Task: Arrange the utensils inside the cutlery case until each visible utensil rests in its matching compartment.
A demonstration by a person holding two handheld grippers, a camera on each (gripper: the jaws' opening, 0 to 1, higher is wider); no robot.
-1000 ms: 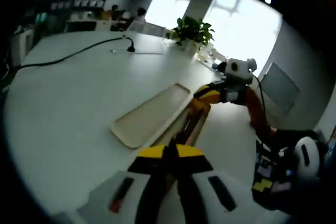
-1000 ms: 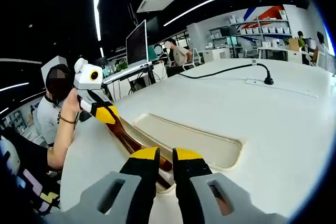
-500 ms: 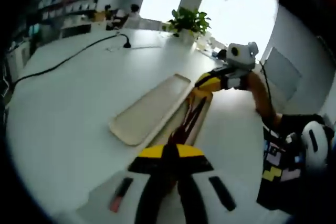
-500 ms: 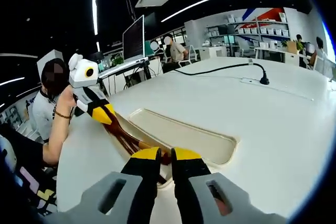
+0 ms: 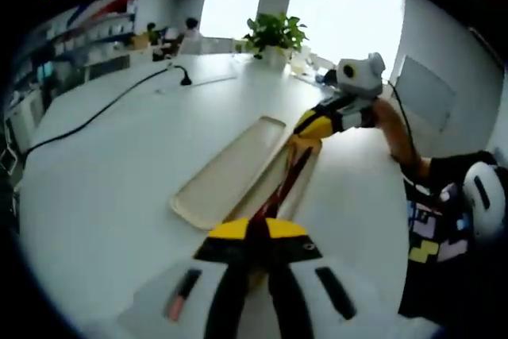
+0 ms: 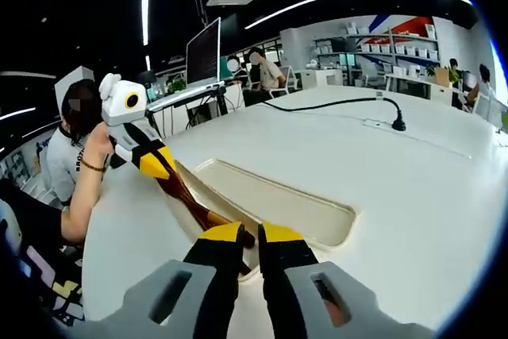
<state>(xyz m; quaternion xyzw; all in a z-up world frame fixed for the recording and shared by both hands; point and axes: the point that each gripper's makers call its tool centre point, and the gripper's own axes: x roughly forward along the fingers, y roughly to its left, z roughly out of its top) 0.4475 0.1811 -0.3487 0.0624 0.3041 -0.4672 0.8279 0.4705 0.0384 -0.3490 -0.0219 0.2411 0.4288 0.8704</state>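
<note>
1. 2 grippers work opposite ends of one bundle. At the bottom centre of the left gripper view, the left gripper (image 5: 255, 232) has its jaws pressed nearly together on the near ends of the dark brown utensils (image 5: 279, 194); it appears to be pinching them.
2. At the bottom centre of the right gripper view, the right gripper (image 6: 250, 236) is closed to a thin slit, with the other end of the utensils (image 6: 190, 204) running in between its tips; a firm hold seems likely but cannot be confirmed.
3. Just beyond, the utensils lie lengthwise over the narrow slot of the cream cutlery case (image 5: 230, 168), whose wide compartment beside them is bare. The case rests on the white surface (image 5: 103, 164).
4. The step in hand looks like lowering the bundle into the narrow compartment. The next move calls for keeping both ends level with the slot, setting them down, then opening both grippers.
5. Further off, at upper centre, a potted plant (image 5: 272, 35) stands.
</note>
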